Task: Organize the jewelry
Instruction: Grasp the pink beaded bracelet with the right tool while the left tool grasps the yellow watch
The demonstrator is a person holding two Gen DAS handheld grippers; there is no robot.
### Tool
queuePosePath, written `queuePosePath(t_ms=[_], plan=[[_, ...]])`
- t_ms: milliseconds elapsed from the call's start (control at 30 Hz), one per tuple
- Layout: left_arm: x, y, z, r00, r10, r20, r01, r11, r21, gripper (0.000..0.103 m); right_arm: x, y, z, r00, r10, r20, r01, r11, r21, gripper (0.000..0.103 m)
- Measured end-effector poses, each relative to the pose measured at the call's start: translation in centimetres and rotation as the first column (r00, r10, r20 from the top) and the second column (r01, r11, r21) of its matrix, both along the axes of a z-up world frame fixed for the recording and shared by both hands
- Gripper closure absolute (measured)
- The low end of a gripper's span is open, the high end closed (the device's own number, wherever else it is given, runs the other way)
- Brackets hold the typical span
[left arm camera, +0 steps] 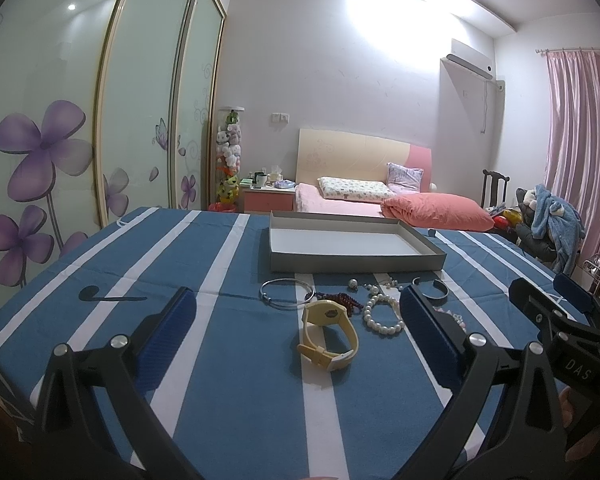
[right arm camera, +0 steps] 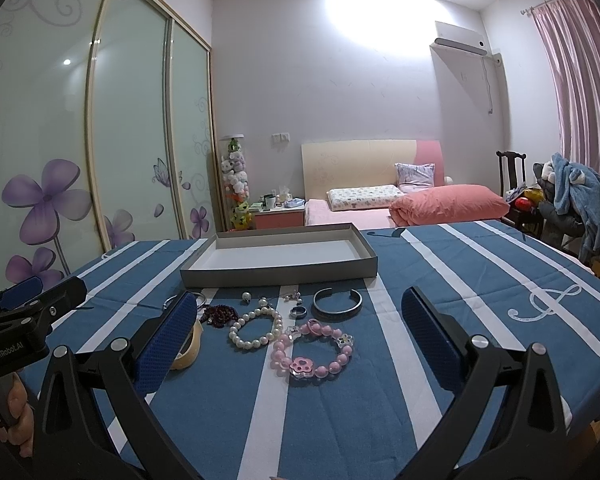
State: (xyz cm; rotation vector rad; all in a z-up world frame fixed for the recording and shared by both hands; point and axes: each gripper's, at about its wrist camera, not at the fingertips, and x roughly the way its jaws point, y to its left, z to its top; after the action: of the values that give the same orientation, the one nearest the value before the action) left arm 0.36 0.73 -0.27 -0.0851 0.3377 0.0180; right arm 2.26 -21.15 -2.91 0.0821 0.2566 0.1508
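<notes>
- Jewelry lay in a loose cluster on the striped blue-and-white cloth (right arm camera: 340, 412) of the counter, just in front of a shallow grey tray (right arm camera: 278, 270).
- Yellow watch (left arm camera: 329, 334) stood on its strap nearest the left gripper (left arm camera: 296, 328), between that gripper's fingers in the left wrist view.
- White pearl bracelet (right arm camera: 255, 328) lay beside a pink bead bracelet (right arm camera: 314, 350); the pink one was the piece closest to the right gripper (right arm camera: 300, 336).
- Dark metal cuff (right arm camera: 337, 304), small ring (right arm camera: 299, 311), dark red beads (right arm camera: 220, 314) and thin wire bangle (left arm camera: 287, 294) lay nearer the tray.
- Tray interior was white and held no pieces.
- Left gripper: fingers wide apart, holding nothing.
- Right gripper: fingers wide apart, holding nothing.
- Both grippers hovered above the cloth, side by side.
</notes>
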Motion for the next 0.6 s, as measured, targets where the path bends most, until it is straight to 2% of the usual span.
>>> queuePosePath(t_ms=[167,367,467,600], plan=[[0.2,-0.4,-0.5,1.0,0.001,-0.015,-0.001,1.0,0.001,0.004,0.2,-0.2,-0.5,1.0,-0.003,-0.022,0.003,1.0,0.002,0.002],[1.7,-0.5,-1.4,0.997,0.002,-0.078,-0.001,1.0,0.01,0.004,2.6,-0.7,-1.8,0.989,0.002,-0.146,-0.002,1.0,-0.002,0.002],[2.8,-0.5,-1.9,0.994,-0.006,-0.113,0.007,1.0,0.011,0.004,4.6,-1.4,-2.5,0.971,-0.003,-0.239,0.007,1.0,0.013,0.012],[4.4,-0.4,-2.7,0.987,-0.021,-0.16,0.02,1.0,-0.005,0.004,7.5,-2.3,-4.0,0.924,-0.019,-0.382,0.031,0.999,0.025,0.033]])
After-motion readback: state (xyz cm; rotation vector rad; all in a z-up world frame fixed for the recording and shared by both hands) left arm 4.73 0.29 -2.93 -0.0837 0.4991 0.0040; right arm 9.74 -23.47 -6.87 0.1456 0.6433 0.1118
